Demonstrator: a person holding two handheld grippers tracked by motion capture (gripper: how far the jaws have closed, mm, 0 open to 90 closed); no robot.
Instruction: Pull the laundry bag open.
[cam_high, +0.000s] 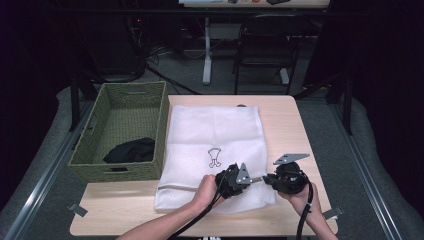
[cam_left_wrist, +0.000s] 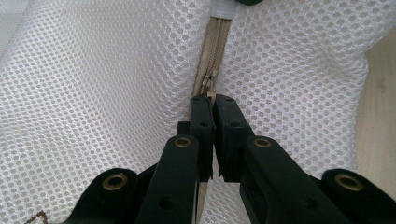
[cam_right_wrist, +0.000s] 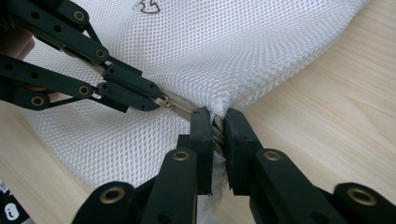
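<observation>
High view: a white mesh laundry bag lies flat on the wooden table, right of a woven basket holding a dark garment. Both grippers meet at the bag's near right corner. The left gripper has its jaws pinched narrow on the zipper pull, seen in the left gripper view at the tip of the closed jaws. The right gripper clamps the bag's corner where the zipper ends, holding the fabric taut.

The beige zipper runs along the bag's near edge, its long axis left to right across the table. Between pull and clamped corner the teeth look meshed; whether they are parted left of the pull cannot be told. Judging by this, the work is at its start or end: the slider sits almost at the right end stop. The bag looks flat and empty, and the garment waits in the basket, so loading seems left to do.
</observation>
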